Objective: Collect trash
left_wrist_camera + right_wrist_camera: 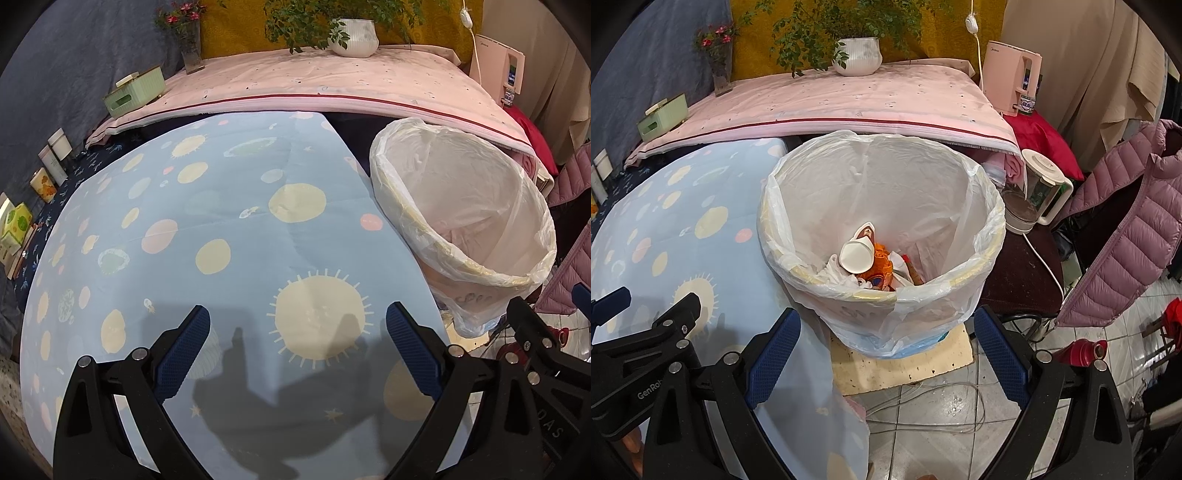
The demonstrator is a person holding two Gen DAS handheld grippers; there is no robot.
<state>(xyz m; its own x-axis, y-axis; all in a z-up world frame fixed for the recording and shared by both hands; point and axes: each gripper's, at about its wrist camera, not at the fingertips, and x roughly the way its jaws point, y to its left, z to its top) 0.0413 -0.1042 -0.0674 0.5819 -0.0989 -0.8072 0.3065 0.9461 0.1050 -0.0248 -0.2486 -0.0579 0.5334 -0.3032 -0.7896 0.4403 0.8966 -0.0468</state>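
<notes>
Blue tablecloth [221,206], both jaws wide, empty

The left gripper [613,306] body reads "GenRo", cut off; the right gripper [580,291] shows "DAS".

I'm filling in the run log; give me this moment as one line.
left gripper: open, empty, over blue tablecloth | right gripper: open, empty, above bin | bin: lined, holds paper cup and wrappers

A potted plant [856,55] stands on the pink cloth [849,107]; a kettle [1039,192] sits beside a puffer jacket [1126,236].
</notes>
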